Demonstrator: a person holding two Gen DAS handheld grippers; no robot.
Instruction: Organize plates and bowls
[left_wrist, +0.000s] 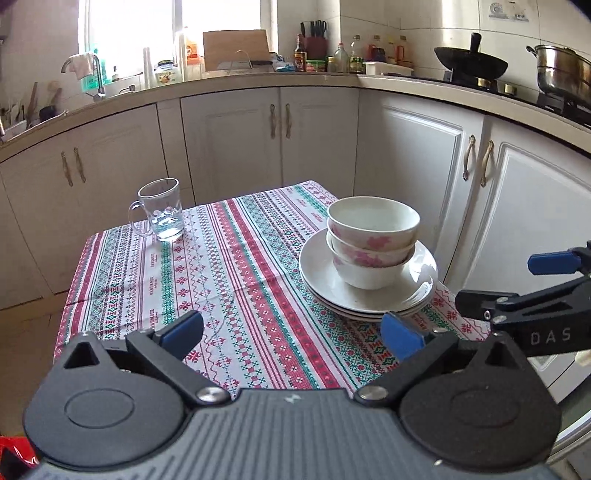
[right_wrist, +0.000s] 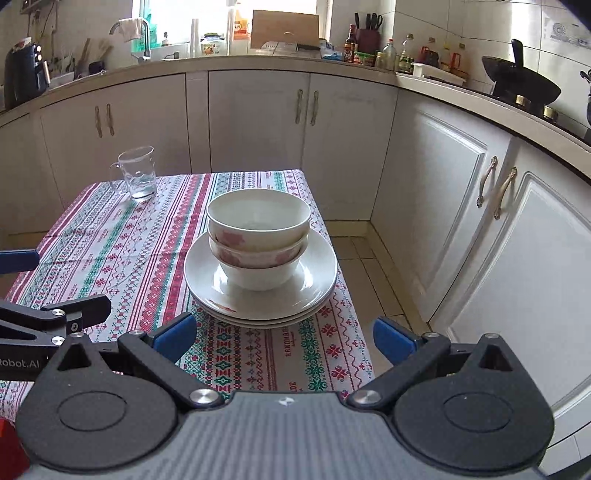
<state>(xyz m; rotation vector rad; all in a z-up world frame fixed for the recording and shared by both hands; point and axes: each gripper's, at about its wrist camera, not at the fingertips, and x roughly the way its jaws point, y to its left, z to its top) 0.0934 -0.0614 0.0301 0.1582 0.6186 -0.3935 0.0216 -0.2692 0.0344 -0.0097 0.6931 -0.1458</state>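
My right gripper (right_wrist: 284, 341) hangs wide open and empty; my left gripper (left_wrist: 291, 332) beside it is the same. Just ahead of the right fingers sits the plate stack (right_wrist: 317, 284), three nested bowls (right_wrist: 258, 240) on top. I'd approach level, grip low and gently. Far left stands the glass mug (right_wrist: 136, 173).

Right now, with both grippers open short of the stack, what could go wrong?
1. The plates sit near the table's right edge; a nudge from the right gripper might push them off.
2. The nested bowls stand tall on the plates and could topple if bumped.
3. The glass mug sits near the far corner, exposed to a left gripper sweep.
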